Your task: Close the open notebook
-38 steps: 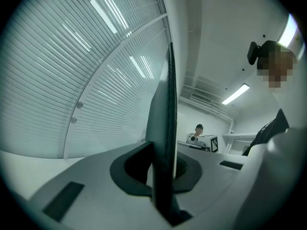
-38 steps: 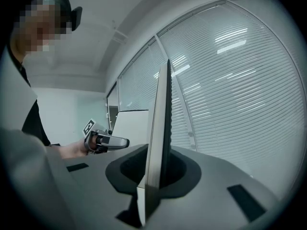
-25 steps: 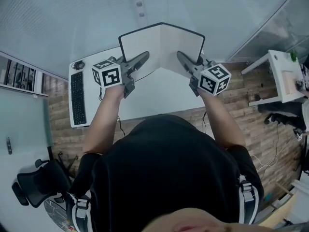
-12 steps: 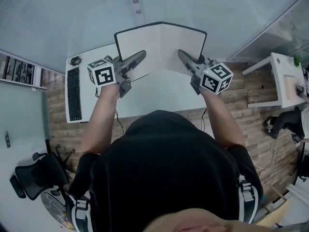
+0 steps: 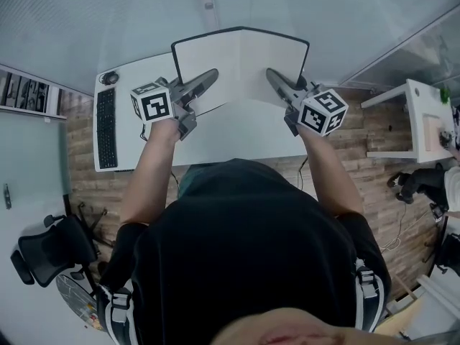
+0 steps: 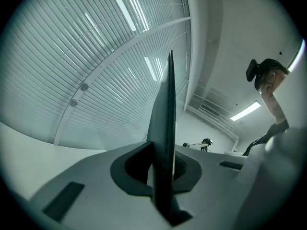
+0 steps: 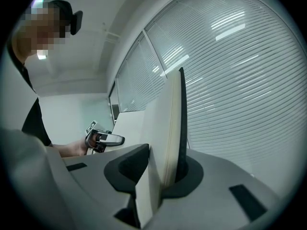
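Observation:
The open notebook (image 5: 241, 56), white pages with a black cover, stands upright over the far side of the white desk (image 5: 237, 135). My left gripper (image 5: 213, 74) is shut on its left half; in the left gripper view the thin dark cover edge (image 6: 165, 143) is clamped between the jaws. My right gripper (image 5: 270, 74) has the right half between its jaws. In the right gripper view those jaws are opening, and the page stack with its black cover (image 7: 173, 128) stands between them with one sheet fanning loose. The left gripper (image 7: 120, 139) shows across from it.
A black keyboard (image 5: 105, 128) and a mouse (image 5: 108, 77) lie on the desk's left end. Window blinds (image 5: 108, 20) run behind the desk. A second white table (image 5: 424, 113) stands at the right, and an office chair (image 5: 47, 254) at the lower left.
The notebook's two halves have spread a little flatter and it has sunk slightly towards the desk. Both grippers stay at its sides.

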### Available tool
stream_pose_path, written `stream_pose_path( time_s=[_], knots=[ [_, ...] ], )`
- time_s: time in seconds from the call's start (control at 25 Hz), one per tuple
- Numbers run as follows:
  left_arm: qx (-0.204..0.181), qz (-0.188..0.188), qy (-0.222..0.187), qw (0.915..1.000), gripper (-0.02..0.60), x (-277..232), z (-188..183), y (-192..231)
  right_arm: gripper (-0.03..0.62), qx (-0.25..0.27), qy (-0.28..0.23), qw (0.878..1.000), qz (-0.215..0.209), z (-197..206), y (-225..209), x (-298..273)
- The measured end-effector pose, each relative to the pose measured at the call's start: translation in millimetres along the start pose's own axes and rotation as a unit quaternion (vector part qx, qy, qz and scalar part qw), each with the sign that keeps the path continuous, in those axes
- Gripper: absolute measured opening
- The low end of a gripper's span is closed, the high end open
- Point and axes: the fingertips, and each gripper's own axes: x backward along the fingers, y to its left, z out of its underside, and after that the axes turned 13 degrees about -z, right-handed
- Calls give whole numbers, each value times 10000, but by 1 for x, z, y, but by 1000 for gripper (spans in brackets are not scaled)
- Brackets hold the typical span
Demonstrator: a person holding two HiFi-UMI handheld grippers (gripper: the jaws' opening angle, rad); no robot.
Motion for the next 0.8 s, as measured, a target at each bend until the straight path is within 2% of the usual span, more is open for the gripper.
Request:
stream_pose_path(
  time_s=[0.4,0.68,0.8],
  knots=[
    [-98,89,-41,9999,38,-3,-6,5,98,195,-73,9993,308,-3,0,-1],
    [-26,126,-16,9999,38,5,-21,42,98,169,-15,9990,414,-1,-9,-38],
    [62,113,14,9999,38,3,-14,48,98,129,37,9987,487,8,-12,-39]
  ],
)
